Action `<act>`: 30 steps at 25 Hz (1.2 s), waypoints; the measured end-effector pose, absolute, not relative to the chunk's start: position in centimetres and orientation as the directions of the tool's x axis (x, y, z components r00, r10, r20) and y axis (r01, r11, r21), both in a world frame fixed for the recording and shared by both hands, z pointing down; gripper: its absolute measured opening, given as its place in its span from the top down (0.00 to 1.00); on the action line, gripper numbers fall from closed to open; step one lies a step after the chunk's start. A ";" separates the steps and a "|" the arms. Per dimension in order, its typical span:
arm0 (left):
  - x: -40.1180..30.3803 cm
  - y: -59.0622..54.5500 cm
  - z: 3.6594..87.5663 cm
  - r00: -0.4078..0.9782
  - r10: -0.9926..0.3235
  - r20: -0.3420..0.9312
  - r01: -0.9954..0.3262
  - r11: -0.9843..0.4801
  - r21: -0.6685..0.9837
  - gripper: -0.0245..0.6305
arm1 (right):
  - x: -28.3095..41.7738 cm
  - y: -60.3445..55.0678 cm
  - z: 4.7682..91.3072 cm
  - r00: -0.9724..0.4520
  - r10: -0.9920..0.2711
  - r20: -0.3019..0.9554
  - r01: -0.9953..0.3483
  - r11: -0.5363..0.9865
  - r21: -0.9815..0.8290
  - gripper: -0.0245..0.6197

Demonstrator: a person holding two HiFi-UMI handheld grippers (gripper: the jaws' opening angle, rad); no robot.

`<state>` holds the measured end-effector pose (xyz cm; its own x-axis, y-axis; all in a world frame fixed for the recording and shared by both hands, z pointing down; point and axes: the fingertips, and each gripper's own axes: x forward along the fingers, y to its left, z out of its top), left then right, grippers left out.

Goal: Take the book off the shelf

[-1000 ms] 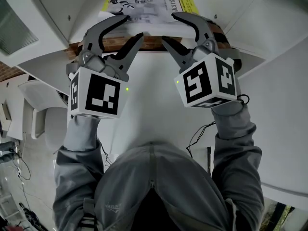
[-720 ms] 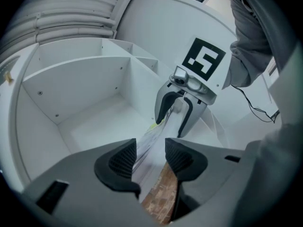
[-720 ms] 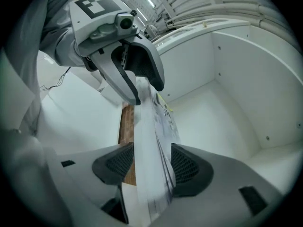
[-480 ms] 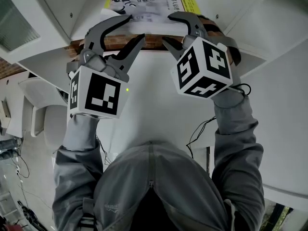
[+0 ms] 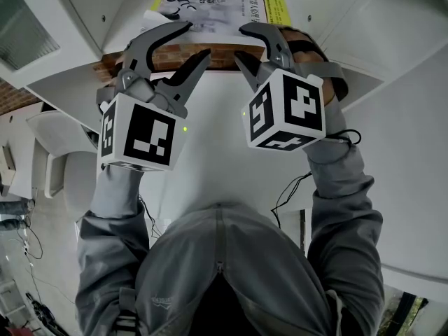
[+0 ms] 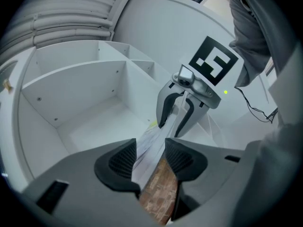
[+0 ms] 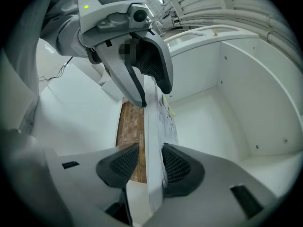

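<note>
The book (image 5: 210, 5) lies flat in the far white shelf (image 5: 84, 12) compartment, its near edge poking out toward me. My left gripper (image 5: 198, 38) is clamped on the left part of that edge, and my right gripper (image 5: 239, 42), its jaws just closing, pinches the right part. A brick-patterned strip (image 5: 218, 58) runs under the shelf lip, with more white shelf compartments on both sides.

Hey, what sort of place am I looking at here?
Probably an indoor reading or office space, though that is a guess: a white shelf split into open compartments, a book at its edge, and a brick-patterned floor below.
</note>
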<state>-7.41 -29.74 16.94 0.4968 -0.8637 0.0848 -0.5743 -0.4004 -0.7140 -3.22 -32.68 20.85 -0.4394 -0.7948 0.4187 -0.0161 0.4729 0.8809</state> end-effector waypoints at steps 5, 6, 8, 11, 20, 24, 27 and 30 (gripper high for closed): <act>-7.6 -29.3 16.4 0.490 -0.867 0.089 -0.563 -0.392 -0.728 0.67 | -3.4 -32.3 19.6 -0.460 -0.818 0.345 -0.068 0.420 0.905 0.81; -7.6 -29.2 16.3 0.488 -0.868 0.089 -0.558 -0.390 -0.732 0.67 | -3.4 -32.2 19.6 -0.460 -0.819 0.343 -0.069 0.418 0.906 0.81; -7.4 -29.0 16.5 0.480 -0.872 0.094 -0.539 -0.377 -0.753 0.67 | -3.2 -31.7 19.7 -0.459 -0.821 0.341 -0.067 0.414 0.908 0.81; -7.1 -29.0 17.1 0.442 -0.890 0.112 -0.478 -0.340 -0.810 0.65 | -2.9 -30.9 19.9 -0.465 -0.820 0.334 -0.068 0.409 0.910 0.81; -5.3 -28.0 21.2 0.254 -0.961 0.109 -0.131 -0.146 -0.981 0.58 | -0.8 -27.0 22.8 -0.479 -0.814 0.329 -0.068 0.408 0.910 0.81; -5.2 -28.5 21.6 0.204 -0.972 0.119 -0.015 -0.125 -0.992 0.55 | -0.7 -26.1 22.2 -0.485 -0.805 0.343 -0.066 0.424 0.903 0.81; -5.6 -29.5 22.2 0.161 -0.980 0.117 0.024 -0.114 -0.993 0.55 | -0.6 -25.7 21.9 -0.493 -0.793 0.358 -0.058 0.441 0.896 0.81; -5.9 -30.1 22.3 0.148 -0.982 0.114 0.023 -0.112 -0.993 0.55 | -0.4 -25.3 21.6 -0.500 -0.781 0.375 -0.048 0.458 0.888 0.81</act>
